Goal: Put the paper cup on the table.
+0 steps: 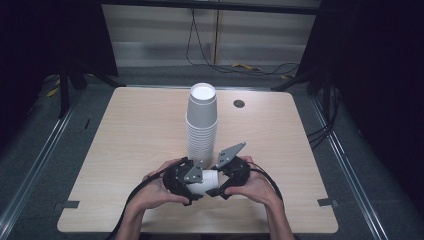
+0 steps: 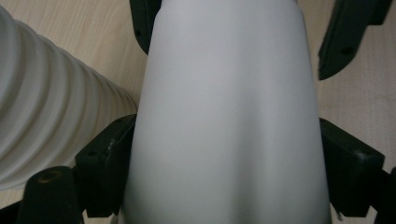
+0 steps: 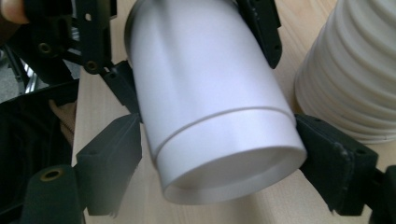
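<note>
You hold a single white cup point(image 1: 206, 182) on its side, low over the table point(image 1: 130, 135) near its 6 o'clock edge. Your left gripper point(image 1: 192, 181) is clamped on one end of the cup, its jaws pressed against both sides; your right gripper point(image 1: 218, 181) grips the other end the same way. The tall stack of cups point(image 1: 201, 125) stands just beyond at 12 o'clock, very close to both grippers. A small dark disc point(image 1: 239, 104) lies farther off at 1 o'clock
</note>
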{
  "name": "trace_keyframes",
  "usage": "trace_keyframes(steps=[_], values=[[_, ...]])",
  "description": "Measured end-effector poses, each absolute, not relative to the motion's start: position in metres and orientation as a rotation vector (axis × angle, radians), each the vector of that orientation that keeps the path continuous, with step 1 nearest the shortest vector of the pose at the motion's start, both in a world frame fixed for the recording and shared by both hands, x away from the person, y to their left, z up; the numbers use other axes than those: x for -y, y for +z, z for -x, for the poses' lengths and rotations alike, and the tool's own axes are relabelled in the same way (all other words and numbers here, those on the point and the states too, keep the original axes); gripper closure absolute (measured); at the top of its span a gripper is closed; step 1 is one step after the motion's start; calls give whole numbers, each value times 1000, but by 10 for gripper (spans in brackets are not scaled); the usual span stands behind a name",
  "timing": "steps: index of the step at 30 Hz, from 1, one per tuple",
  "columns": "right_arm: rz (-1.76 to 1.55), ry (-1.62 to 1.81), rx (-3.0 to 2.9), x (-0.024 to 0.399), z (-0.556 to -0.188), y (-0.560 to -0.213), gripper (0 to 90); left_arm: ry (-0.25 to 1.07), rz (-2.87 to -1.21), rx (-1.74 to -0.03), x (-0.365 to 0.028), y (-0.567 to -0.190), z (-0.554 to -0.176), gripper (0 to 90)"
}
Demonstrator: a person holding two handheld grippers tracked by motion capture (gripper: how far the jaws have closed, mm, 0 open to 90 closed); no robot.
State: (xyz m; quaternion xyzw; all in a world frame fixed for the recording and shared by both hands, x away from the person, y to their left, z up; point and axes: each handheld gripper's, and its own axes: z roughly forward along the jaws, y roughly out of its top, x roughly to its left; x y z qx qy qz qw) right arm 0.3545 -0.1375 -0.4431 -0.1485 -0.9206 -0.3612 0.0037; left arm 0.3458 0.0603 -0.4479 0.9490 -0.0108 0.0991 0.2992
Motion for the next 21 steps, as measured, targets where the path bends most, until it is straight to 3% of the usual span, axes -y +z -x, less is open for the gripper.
trace_keyframes(steps=[21], values=[[418,-1114,2846,133,-357,-443,191,242,-2457,40,-60,-449,-343,165]])
